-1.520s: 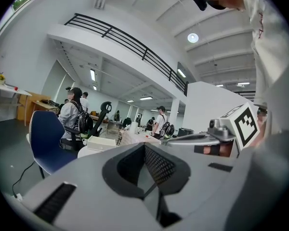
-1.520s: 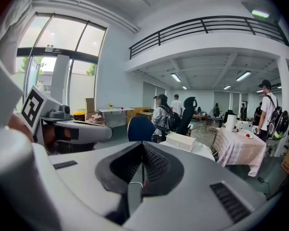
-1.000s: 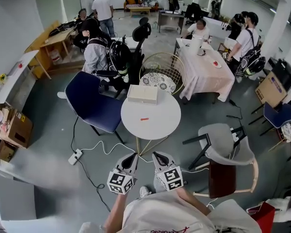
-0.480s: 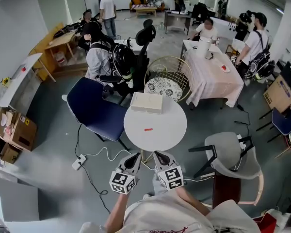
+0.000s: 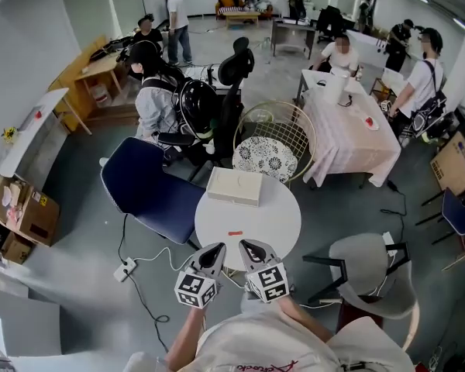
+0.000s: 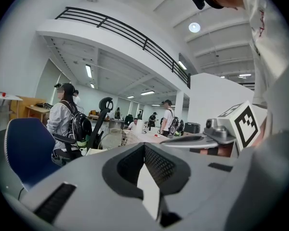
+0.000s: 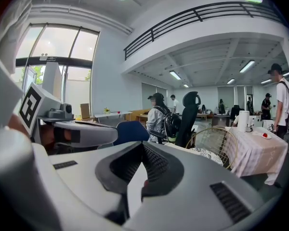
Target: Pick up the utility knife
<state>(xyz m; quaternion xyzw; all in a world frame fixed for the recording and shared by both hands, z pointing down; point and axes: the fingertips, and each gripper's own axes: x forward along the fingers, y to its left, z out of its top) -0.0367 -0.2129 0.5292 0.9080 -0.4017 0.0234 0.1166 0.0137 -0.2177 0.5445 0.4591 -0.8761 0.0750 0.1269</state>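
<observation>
At L, blue chair beside round white table. L gripper jaws together, at table's near edge. Small red utility knife lies on table just ahead, betw. both grippers; white box behind it. R gripper closed too. Far R, grey chair.

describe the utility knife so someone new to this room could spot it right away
Find the round white table beside the blue chair. Two things lie on it: a flat cream box at the far edge and the utility knife toward the near edge. The knife is the small thin red-orange bar, the only coloured thing on the white top.
</observation>
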